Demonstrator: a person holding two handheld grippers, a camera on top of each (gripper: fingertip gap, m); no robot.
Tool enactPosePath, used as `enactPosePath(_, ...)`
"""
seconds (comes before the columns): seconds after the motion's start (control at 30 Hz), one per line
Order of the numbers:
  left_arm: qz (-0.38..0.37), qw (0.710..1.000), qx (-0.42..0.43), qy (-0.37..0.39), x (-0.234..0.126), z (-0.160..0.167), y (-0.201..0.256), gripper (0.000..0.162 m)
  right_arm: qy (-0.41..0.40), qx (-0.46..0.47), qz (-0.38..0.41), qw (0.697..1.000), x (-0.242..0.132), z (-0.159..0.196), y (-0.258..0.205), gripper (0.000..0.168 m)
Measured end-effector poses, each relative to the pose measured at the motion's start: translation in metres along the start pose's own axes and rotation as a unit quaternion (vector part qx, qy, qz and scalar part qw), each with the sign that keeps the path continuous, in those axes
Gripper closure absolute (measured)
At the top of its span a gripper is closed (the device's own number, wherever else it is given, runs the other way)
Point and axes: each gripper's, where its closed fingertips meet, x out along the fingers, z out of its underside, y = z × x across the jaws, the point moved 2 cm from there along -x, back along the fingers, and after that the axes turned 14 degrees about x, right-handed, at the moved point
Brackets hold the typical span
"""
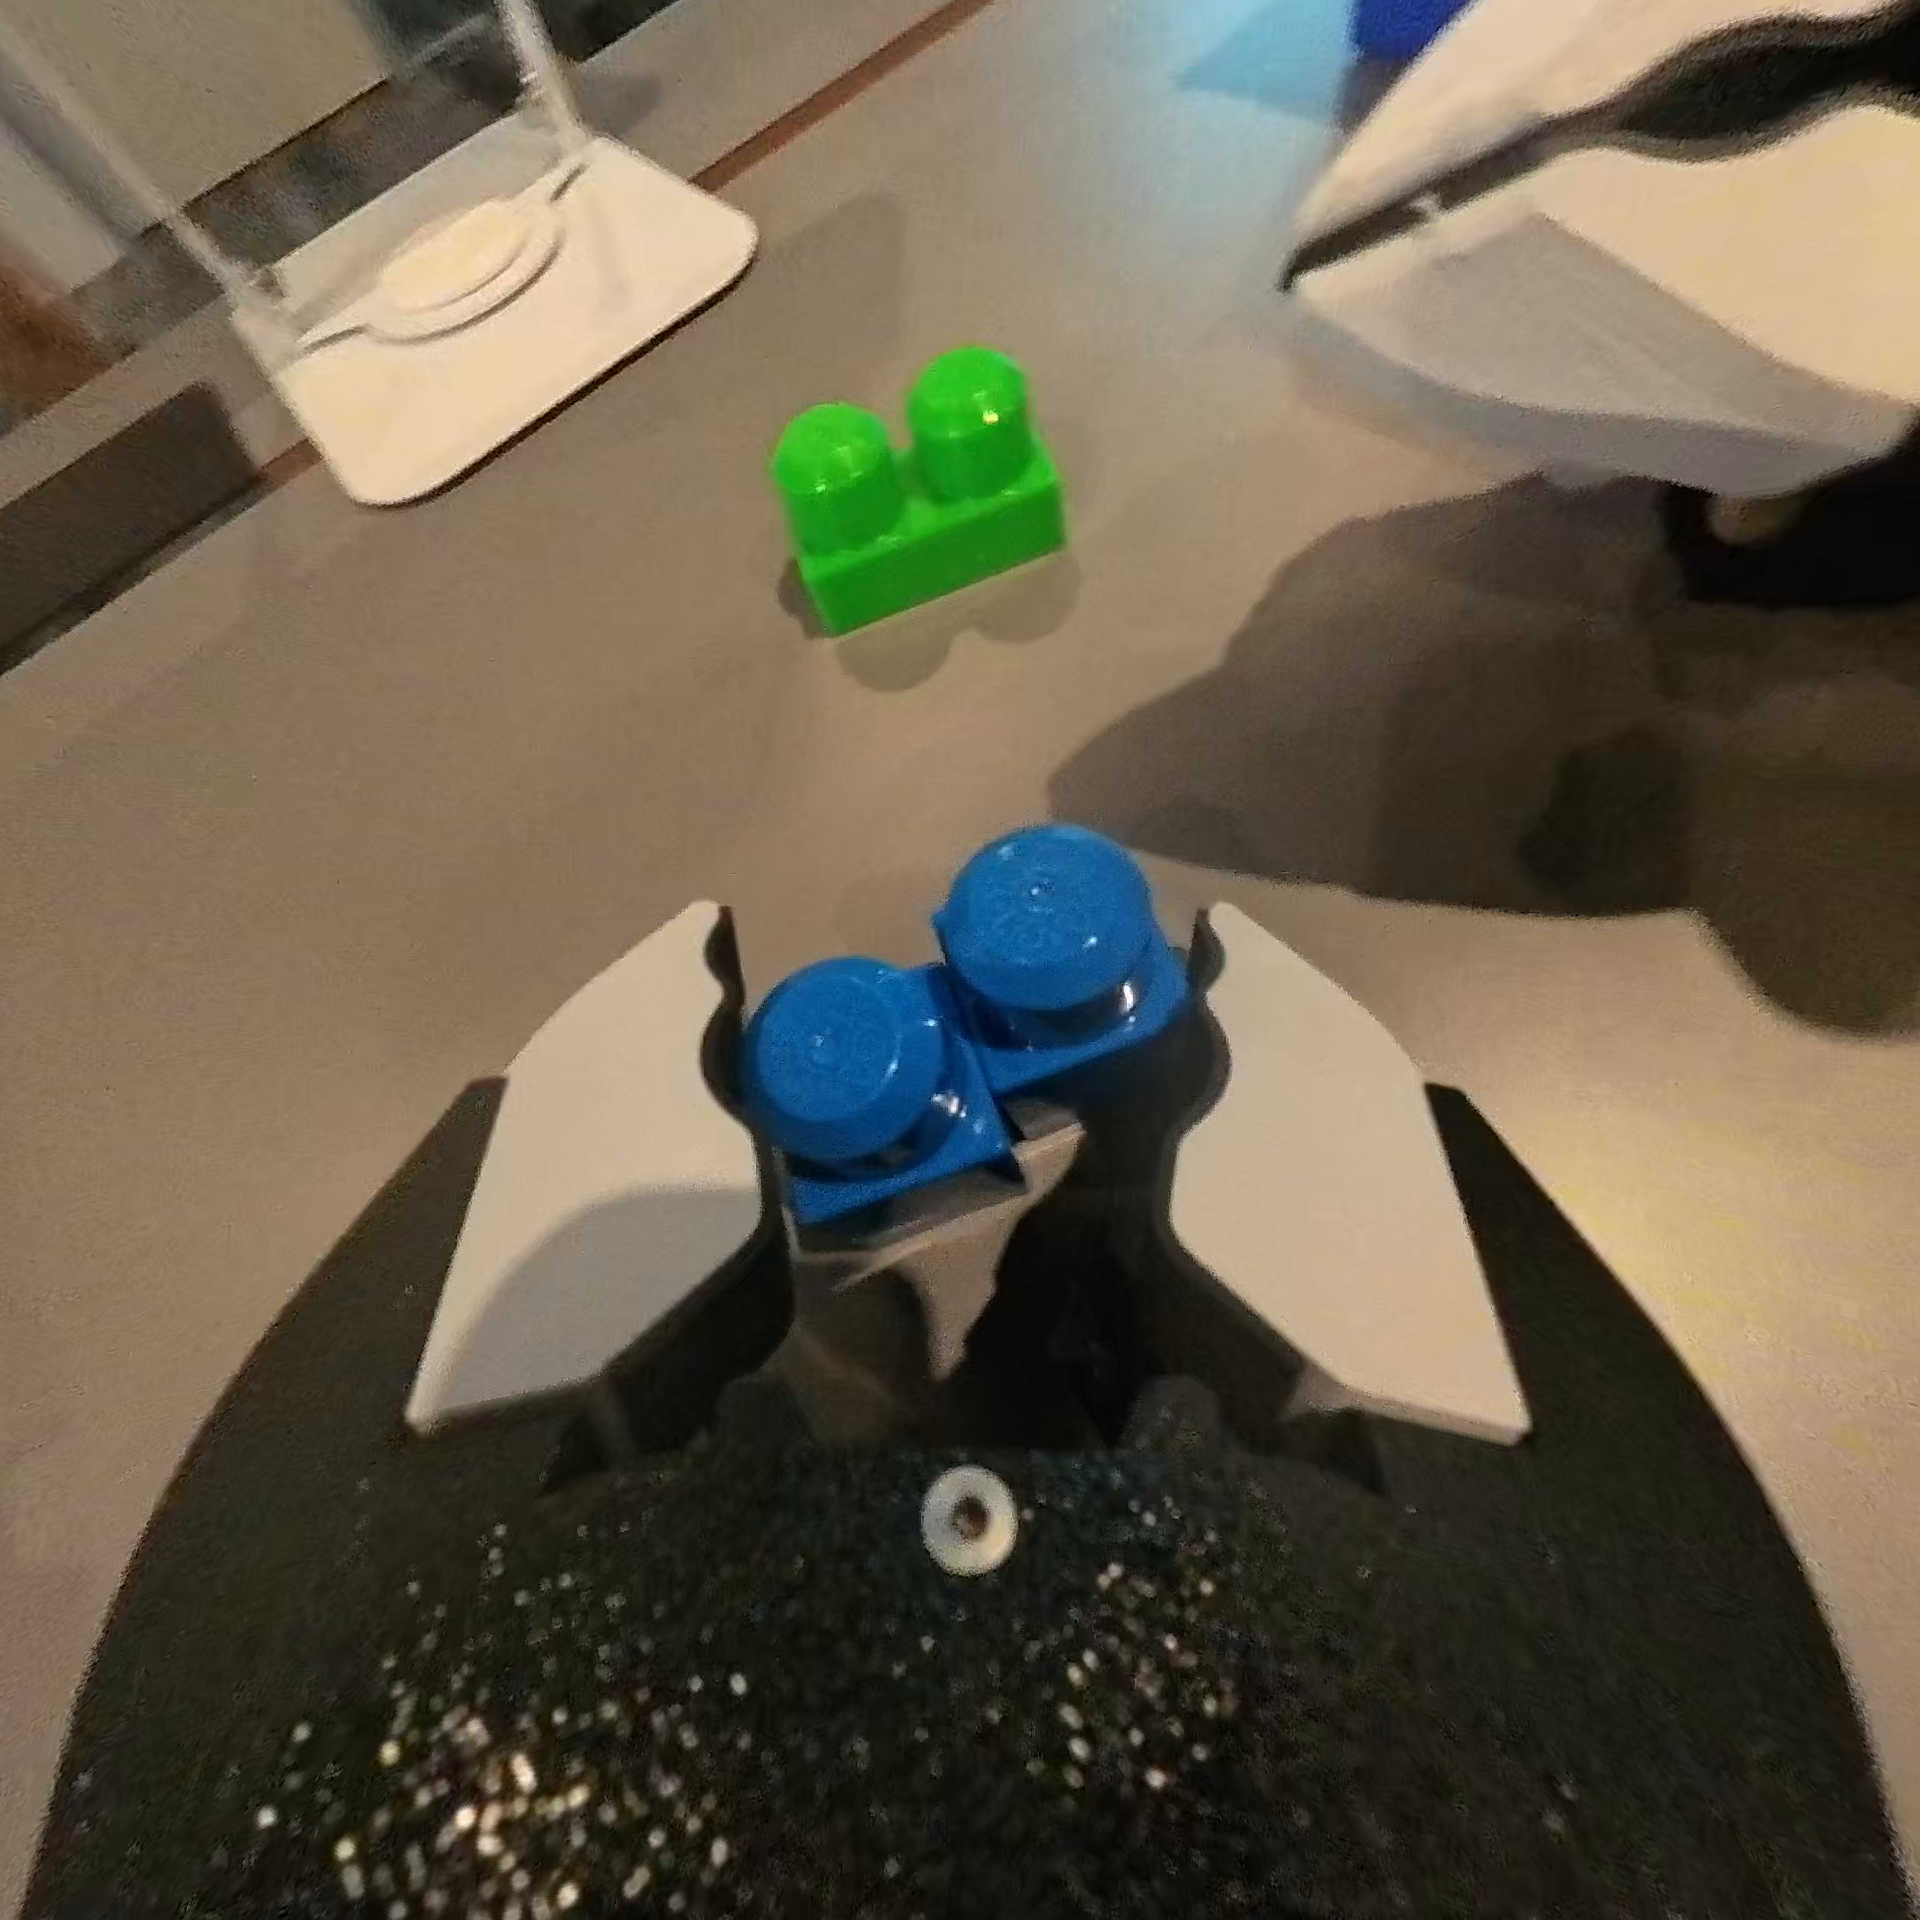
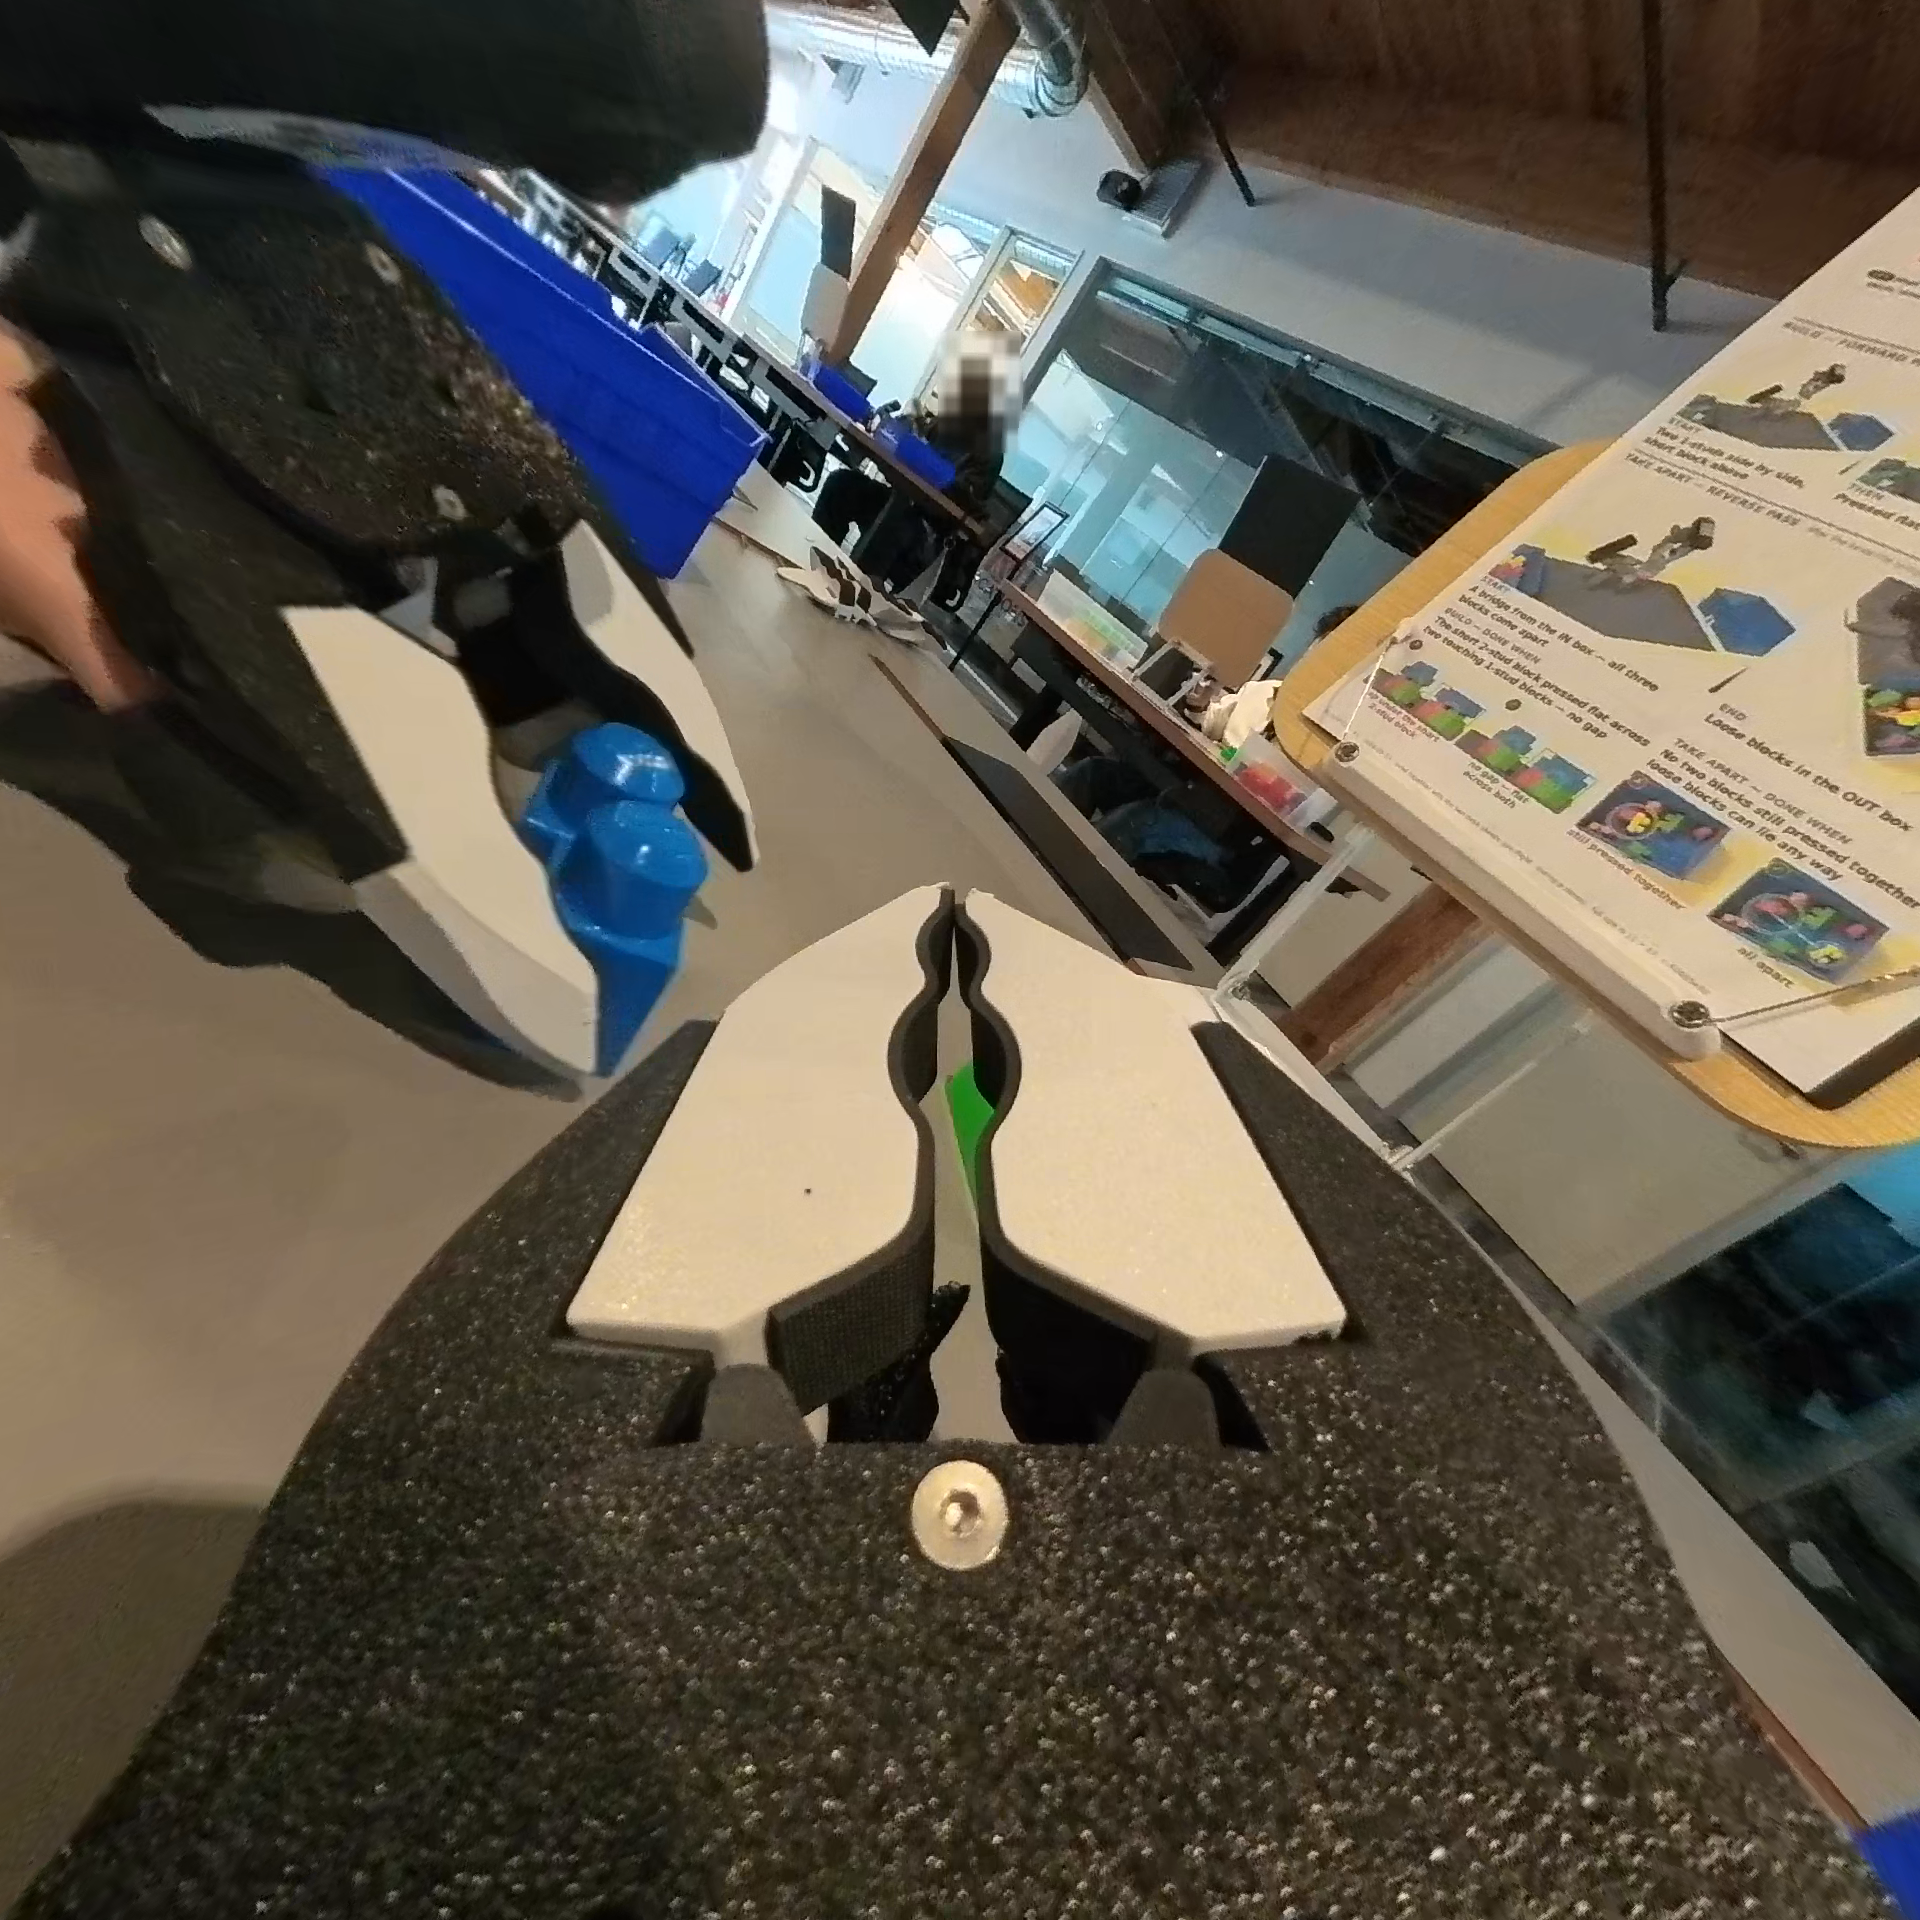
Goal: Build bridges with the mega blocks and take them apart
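My left gripper (image 1: 964,920) is shut on a blue two-stud block (image 1: 966,1029), held tilted above the grey table (image 1: 312,883). A green two-stud block (image 1: 925,499) stands upright on the table ahead of it, apart from both grippers. My right gripper (image 2: 954,904) is shut and holds nothing; a green sliver (image 2: 971,1122) shows through the gap behind its fingers. It hangs blurred at the top right of the left wrist view (image 1: 1351,249). The right wrist view shows the left gripper (image 2: 665,935) with the blue block (image 2: 613,862) at the left.
A clear stand with a white base (image 1: 499,312) sits at the table's far left edge. A blue bin (image 2: 582,343) stands behind the left gripper. An instruction sheet on a tilted board (image 2: 1662,675) stands at the right. A person sits far back. Tip to tip, the grippers are about 9 cm apart.
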Motion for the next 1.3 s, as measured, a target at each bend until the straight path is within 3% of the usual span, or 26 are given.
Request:
enactPosePath(0.2,0.073,0.994,0.064,0.056,-0.009,-0.003,0.012,0.082,-0.001,-0.003,-0.007,1.0,0.0,0.0,-0.002,0.168)
enactPosePath(0.4,-0.018,0.997,-0.008,0.069,-0.027,-0.009,0.0,0.058,-0.005,-0.002,-0.011,1.0,0.001,0.002,-0.004,0.168)
enactPosePath(0.57,-0.046,0.998,-0.038,-0.021,-0.03,0.01,0.015,0.052,-0.03,-0.001,-0.028,0.999,0.004,0.009,-0.009,0.168)
enactPosePath(0.67,-0.059,0.997,-0.034,-0.045,-0.037,0.018,0.021,0.058,-0.045,0.002,-0.046,0.998,0.005,0.012,-0.014,0.168)
enactPosePath(0.83,-0.051,0.996,-0.072,-0.016,-0.045,0.017,0.022,0.078,-0.088,0.022,-0.099,0.991,0.007,0.018,-0.028,0.168)
enactPosePath(1.3,-0.027,0.995,-0.081,-0.044,-0.04,0.023,0.025,0.086,-0.197,0.044,-0.154,0.967,0.015,0.038,-0.051,0.168)
